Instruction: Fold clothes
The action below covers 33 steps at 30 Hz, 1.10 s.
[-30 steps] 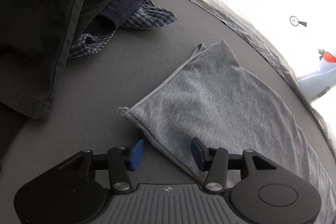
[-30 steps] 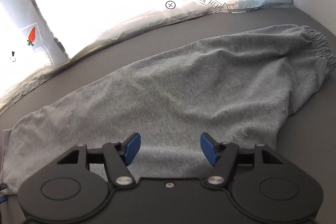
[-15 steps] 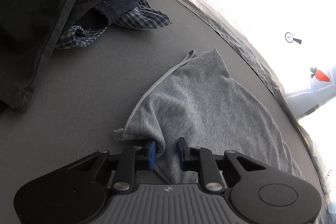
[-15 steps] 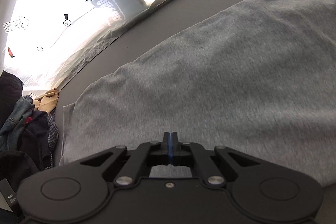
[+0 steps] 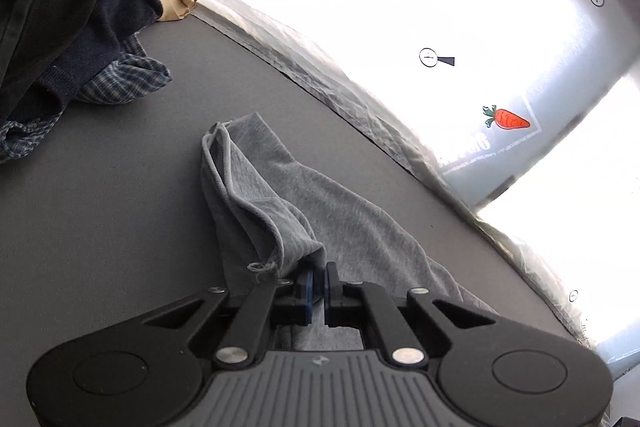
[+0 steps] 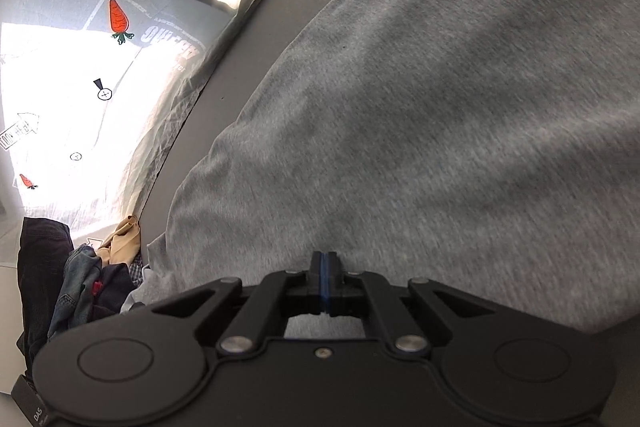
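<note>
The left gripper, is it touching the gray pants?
Touching. In the left wrist view the left gripper has its jaws shut on a bunched edge of the gray pants, with fabric pinched between the blue pads.

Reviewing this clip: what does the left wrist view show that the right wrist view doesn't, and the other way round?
Only the left wrist view shows the left claw shut on the hem corner of the grey sweatpants, lifted and bunched with a frayed thread, and a plaid shirt spread beside the pile. Only the right wrist view shows the right claw shut at the edge of the garment's broad body and a denim piece. Both show the dark grey table, the heap of dark clothes and the carrot-print sheet.
</note>
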### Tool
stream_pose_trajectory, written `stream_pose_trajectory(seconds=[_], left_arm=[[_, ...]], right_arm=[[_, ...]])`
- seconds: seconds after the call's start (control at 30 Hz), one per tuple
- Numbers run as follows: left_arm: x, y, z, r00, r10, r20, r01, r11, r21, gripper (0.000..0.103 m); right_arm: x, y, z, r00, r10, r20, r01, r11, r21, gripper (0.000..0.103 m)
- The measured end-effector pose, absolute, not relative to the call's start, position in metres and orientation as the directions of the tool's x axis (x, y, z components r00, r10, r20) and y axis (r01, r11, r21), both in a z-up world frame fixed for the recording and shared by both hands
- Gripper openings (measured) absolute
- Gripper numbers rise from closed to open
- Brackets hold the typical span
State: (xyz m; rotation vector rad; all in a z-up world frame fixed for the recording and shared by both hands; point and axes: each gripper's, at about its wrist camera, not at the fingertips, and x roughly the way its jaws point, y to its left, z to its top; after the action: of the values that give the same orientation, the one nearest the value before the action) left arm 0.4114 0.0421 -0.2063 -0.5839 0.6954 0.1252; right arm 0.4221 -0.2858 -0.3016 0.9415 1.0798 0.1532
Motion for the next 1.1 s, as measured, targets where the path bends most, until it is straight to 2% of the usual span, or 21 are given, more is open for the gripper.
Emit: stream_pose_trajectory(seconds=[0.1, 0.17, 0.2, 0.33, 0.37, 0.4, 0.47, 0.57, 0.67, 0.8, 0.97, 1.1], left_arm=[[0.428, -0.017, -0.204, 0.746, -0.239, -0.622, -0.087, 0.891, -0.446, 0.004], [0.437, -0.055, -0.223, 0.664, -0.351, -0.66, 0.004, 0.885, -0.466, 0.006], [0.439, -0.071, -0.237, 0.615, -0.395, -0.682, 0.021, 0.873, -0.487, 0.009], [0.435, -0.1, -0.27, 0.464, -0.496, -0.734, 0.022, 0.835, -0.55, 0.011], [0.429, -0.099, -0.268, 0.466, -0.507, -0.725, 0.042, 0.831, -0.554, 0.018], [0.424, -0.096, -0.265, 0.473, -0.51, -0.718, 0.054, 0.831, -0.554, 0.025], [0.415, -0.084, -0.255, 0.507, -0.487, -0.711, 0.057, 0.842, -0.537, 0.028], [0.405, -0.058, -0.243, 0.571, -0.414, -0.709, -0.009, 0.86, -0.51, 0.028], [0.404, -0.029, -0.24, 0.614, -0.329, -0.718, -0.119, 0.86, -0.496, 0.028], [0.409, -0.009, -0.248, 0.582, -0.233, -0.779, -0.207, 0.884, -0.42, 0.028], [0.409, -0.012, -0.258, 0.548, -0.239, -0.801, -0.211, 0.888, -0.409, 0.029], [0.409, -0.019, -0.262, 0.529, -0.22, -0.82, -0.191, 0.91, -0.368, 0.03]], right_arm=[[0.416, -0.306, -0.299, 0.535, 0.5, -0.681, 0.374, 0.583, 0.722, 0.0], [0.411, -0.322, -0.297, 0.563, 0.481, -0.672, 0.41, 0.544, 0.732, 0.0], [0.409, -0.33, -0.296, 0.576, 0.47, -0.669, 0.427, 0.524, 0.737, 0.0], [0.402, -0.349, -0.292, 0.606, 0.44, -0.662, 0.451, 0.495, 0.742, 0.003], [0.401, -0.351, -0.29, 0.609, 0.441, -0.66, 0.444, 0.499, 0.744, 0.003], [0.401, -0.352, -0.288, 0.611, 0.442, -0.657, 0.437, 0.503, 0.745, 0.004], [0.403, -0.349, -0.287, 0.605, 0.455, -0.653, 0.418, 0.517, 0.747, 0.006], [0.414, -0.334, -0.286, 0.577, 0.473, -0.666, 0.383, 0.563, 0.732, 0.012], [0.424, -0.318, -0.283, 0.569, 0.501, -0.652, 0.325, 0.591, 0.738, 0.014], [0.439, -0.297, -0.275, 0.563, 0.537, -0.628, 0.241, 0.62, 0.747, 0.027], [0.457, -0.272, -0.268, 0.524, 0.56, -0.642, 0.155, 0.679, 0.718, 0.044], [0.467, -0.254, -0.268, 0.495, 0.533, -0.686, 0.117, 0.741, 0.661, 0.043]])
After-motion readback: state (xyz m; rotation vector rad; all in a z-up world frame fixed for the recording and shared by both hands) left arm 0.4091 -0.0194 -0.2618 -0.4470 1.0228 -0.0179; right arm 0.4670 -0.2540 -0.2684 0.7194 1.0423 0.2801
